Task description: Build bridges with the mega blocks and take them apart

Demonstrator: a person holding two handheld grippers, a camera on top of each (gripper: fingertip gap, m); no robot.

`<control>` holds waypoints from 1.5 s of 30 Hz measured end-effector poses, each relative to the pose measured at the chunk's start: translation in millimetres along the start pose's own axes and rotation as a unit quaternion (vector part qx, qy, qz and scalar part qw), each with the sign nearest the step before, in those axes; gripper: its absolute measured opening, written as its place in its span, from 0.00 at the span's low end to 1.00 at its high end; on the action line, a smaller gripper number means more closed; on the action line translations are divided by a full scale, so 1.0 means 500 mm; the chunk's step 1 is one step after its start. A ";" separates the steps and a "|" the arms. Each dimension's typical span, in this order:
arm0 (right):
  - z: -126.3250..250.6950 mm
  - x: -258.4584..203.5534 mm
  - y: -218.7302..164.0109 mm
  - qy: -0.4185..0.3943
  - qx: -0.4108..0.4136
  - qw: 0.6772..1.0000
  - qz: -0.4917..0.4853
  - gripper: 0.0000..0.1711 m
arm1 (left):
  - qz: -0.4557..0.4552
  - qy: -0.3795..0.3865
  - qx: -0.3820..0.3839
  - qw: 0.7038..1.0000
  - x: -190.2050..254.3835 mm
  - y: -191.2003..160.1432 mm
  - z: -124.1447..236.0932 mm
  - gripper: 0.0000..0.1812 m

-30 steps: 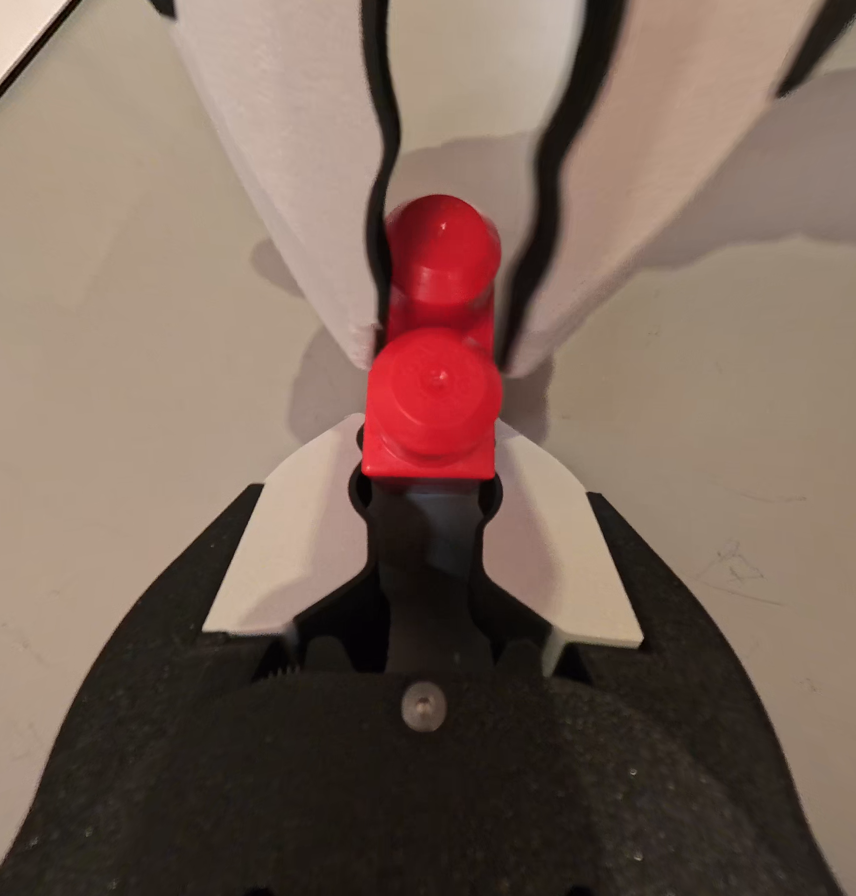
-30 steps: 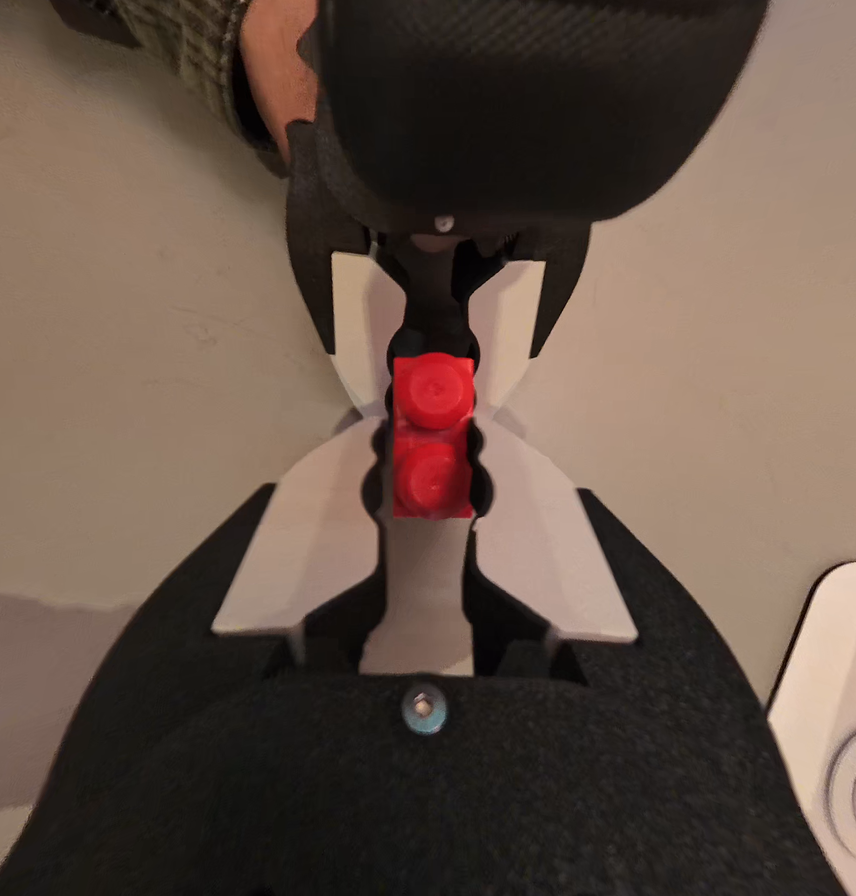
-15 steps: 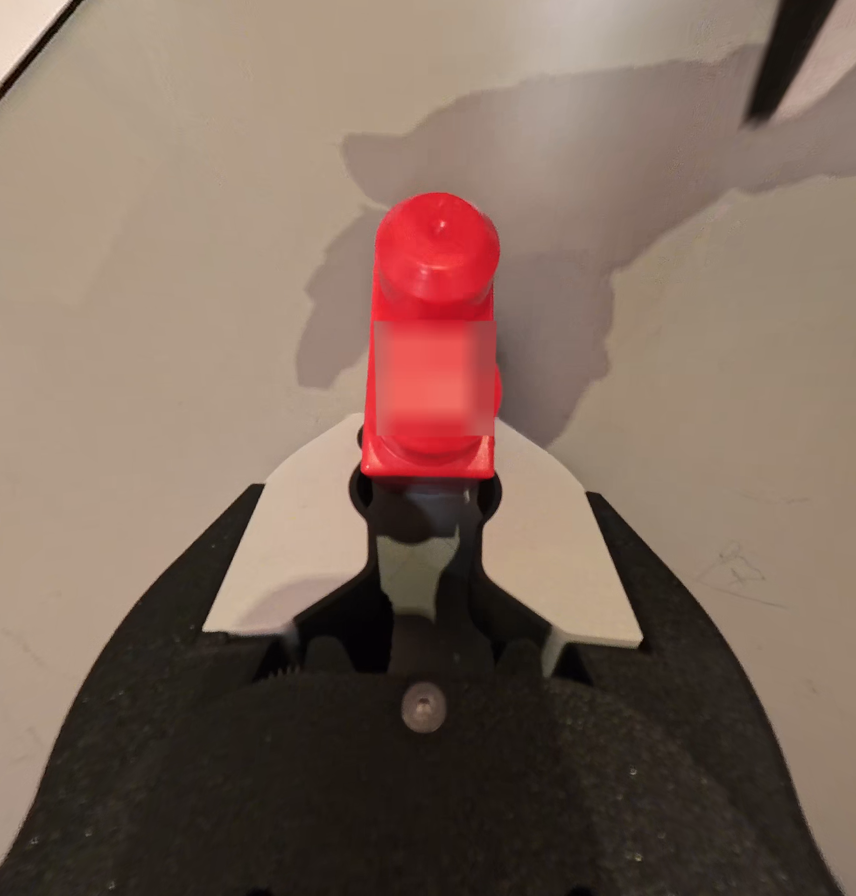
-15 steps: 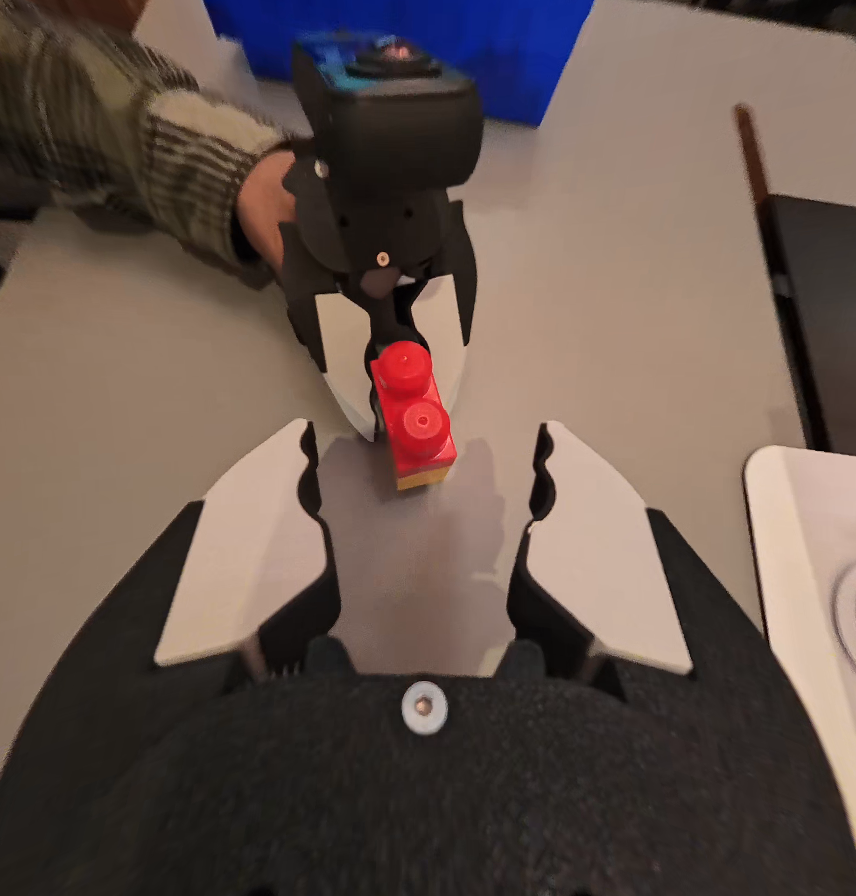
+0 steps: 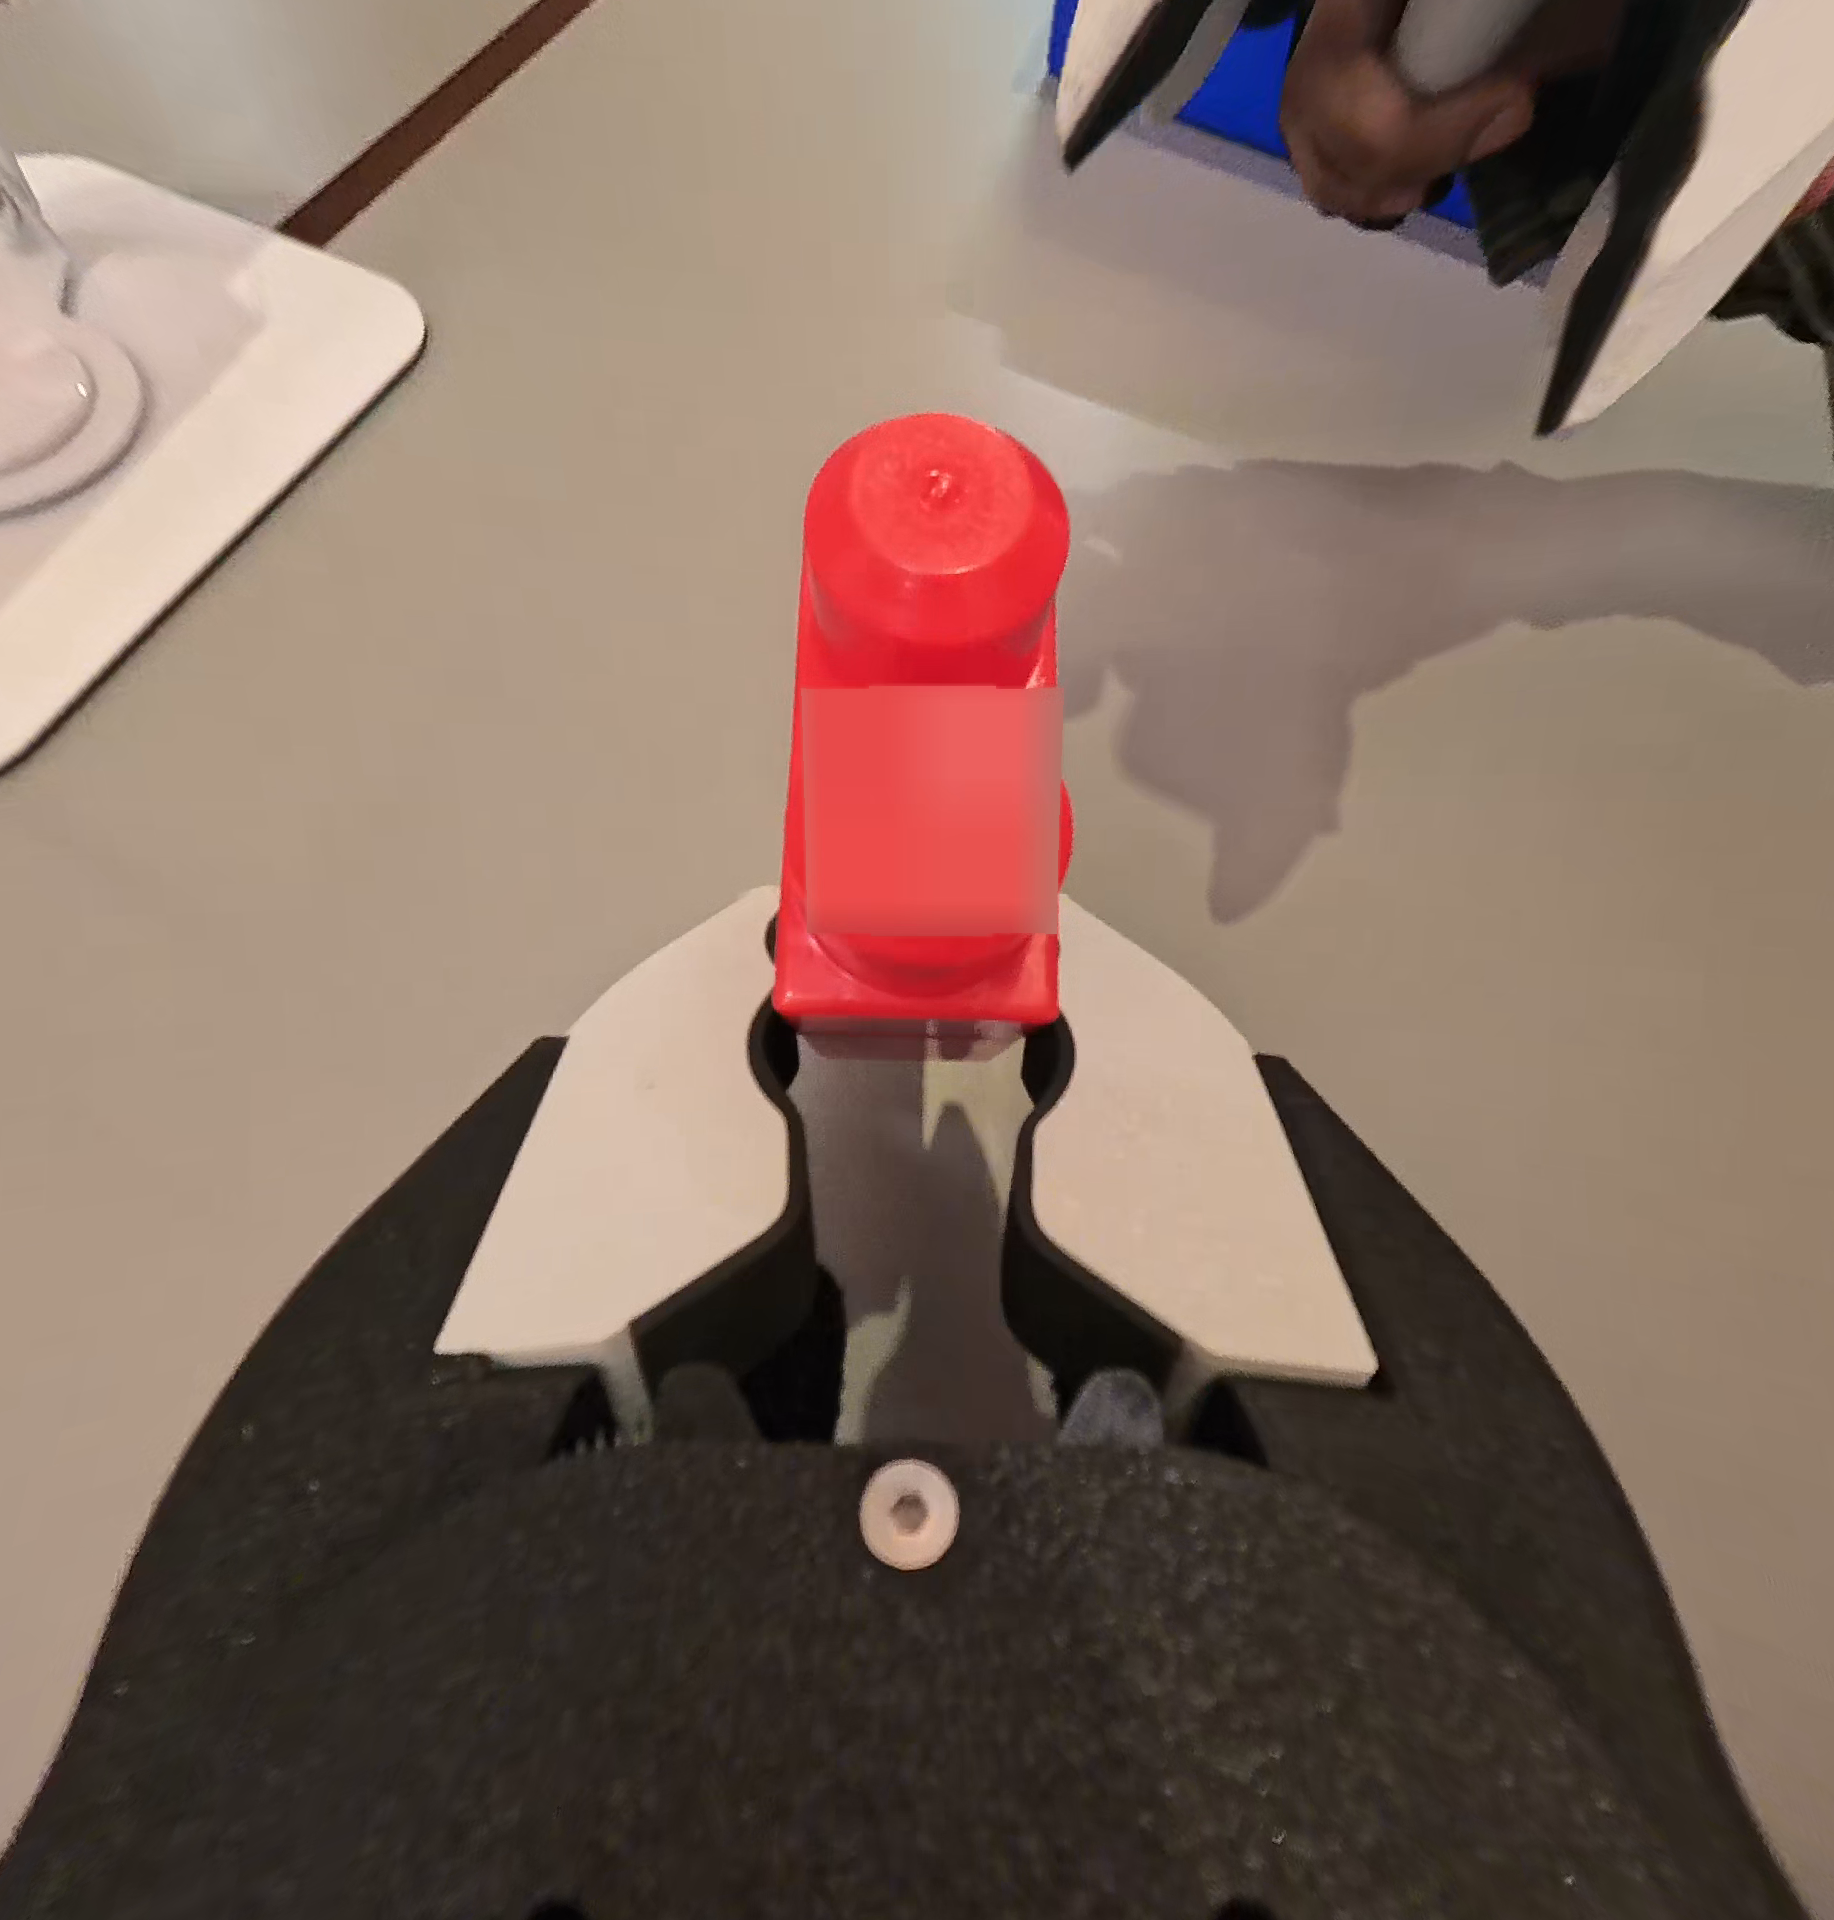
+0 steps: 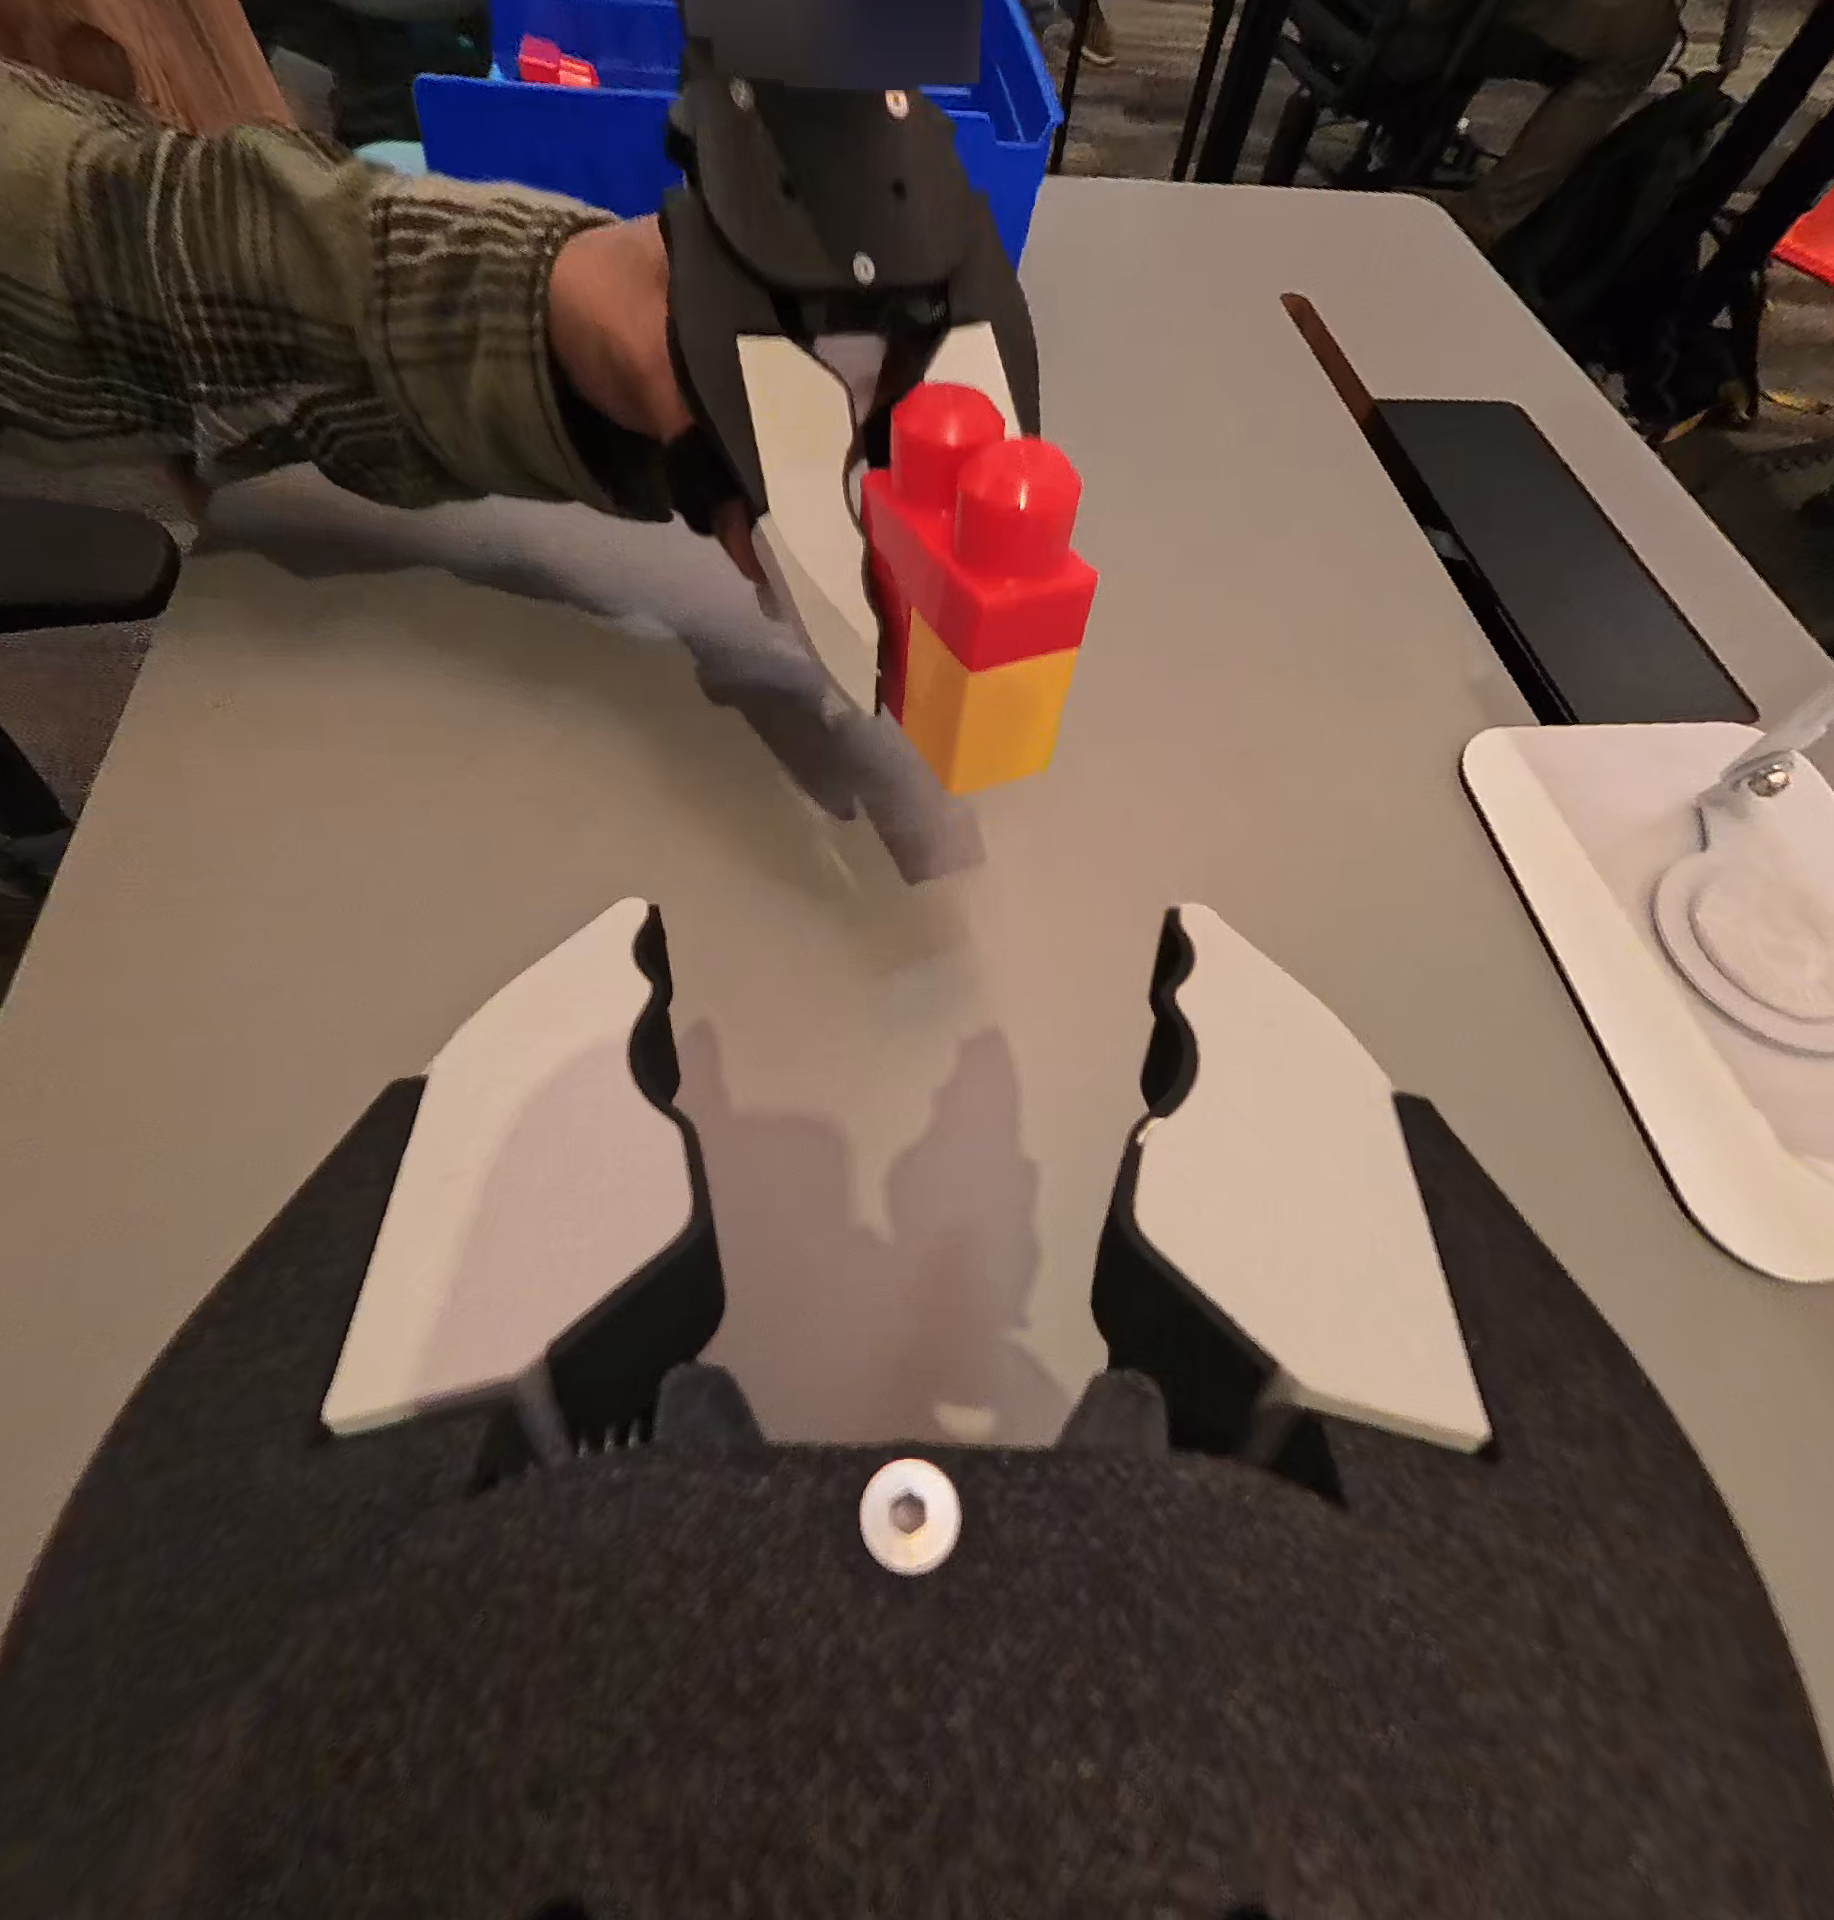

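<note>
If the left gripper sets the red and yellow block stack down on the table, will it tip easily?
Probably somewhat: the stack looks taller than wide, so a sideways push might topple it. Its flat yellow base should stand steady on the table. It looks rigid.

We see a grey desk (image 6: 1256,436) under soft light, a white lamp base (image 6: 1619,935) at its edge, a blue bin (image 6: 539,135) behind, and dark chairs (image 6: 1412,83) on carpet beyond.
</note>
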State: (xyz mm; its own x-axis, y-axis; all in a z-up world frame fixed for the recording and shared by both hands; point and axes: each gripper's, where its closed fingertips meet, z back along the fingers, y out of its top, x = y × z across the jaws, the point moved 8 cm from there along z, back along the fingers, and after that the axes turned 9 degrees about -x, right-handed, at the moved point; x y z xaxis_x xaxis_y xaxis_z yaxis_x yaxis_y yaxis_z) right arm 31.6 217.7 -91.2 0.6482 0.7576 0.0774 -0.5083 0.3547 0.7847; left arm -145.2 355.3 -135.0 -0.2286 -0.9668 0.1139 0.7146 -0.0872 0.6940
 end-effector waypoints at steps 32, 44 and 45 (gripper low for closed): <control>0.031 0.018 0.095 0.002 -0.061 0.996 0.071 0.48 | -0.071 -0.014 -0.019 0.997 0.074 0.114 0.026 0.22; -0.023 0.018 0.141 0.058 -0.097 0.989 0.100 0.40 | -0.083 -0.020 -0.023 0.996 0.083 0.121 0.018 0.22; -0.027 0.018 0.141 0.064 -0.102 0.988 0.102 0.38 | -0.085 -0.020 -0.025 0.996 0.084 0.121 0.017 0.22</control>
State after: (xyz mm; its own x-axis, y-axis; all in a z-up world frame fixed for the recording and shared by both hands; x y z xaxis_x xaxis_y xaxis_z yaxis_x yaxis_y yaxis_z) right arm -5.8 256.7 -43.6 0.4508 0.8828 0.1320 -0.7327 0.2815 0.6195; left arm -117.1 311.7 -82.5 -0.3744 -0.9268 0.0277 0.6953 -0.2608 0.6697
